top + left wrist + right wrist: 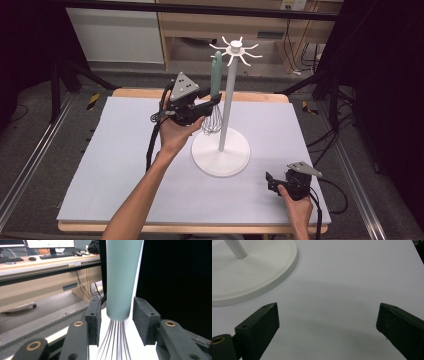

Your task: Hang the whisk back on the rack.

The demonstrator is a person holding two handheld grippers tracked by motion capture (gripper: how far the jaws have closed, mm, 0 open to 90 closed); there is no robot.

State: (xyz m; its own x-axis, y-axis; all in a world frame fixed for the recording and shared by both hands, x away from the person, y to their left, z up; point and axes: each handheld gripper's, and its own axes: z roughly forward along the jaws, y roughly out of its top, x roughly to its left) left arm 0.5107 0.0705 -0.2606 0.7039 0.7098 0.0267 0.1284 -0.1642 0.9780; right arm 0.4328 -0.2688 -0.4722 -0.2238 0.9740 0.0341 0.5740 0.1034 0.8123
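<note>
A whisk [215, 95] with a pale green handle is seen hanging from one of the hooks of a white stand [226, 107], its wire end pointing down just beside the stand's pole and above the round base. The left claw [216, 100] is held up at the whisk, at the place where the handle meets the wires. In the left gripper view the whisk [121, 280] is shown between the two black jaws, with a gap left on each side, so the left claw [117, 315] is spread around the handle and not pressed on it. The right claw [270, 181] is held low over the white desk [125, 165], near its front right corner and well apart from the stand. In the right gripper view the right claw [328, 312] is seen spread wide with nothing between the jaws, and the stand's base [269, 272] lies beyond them.
</note>
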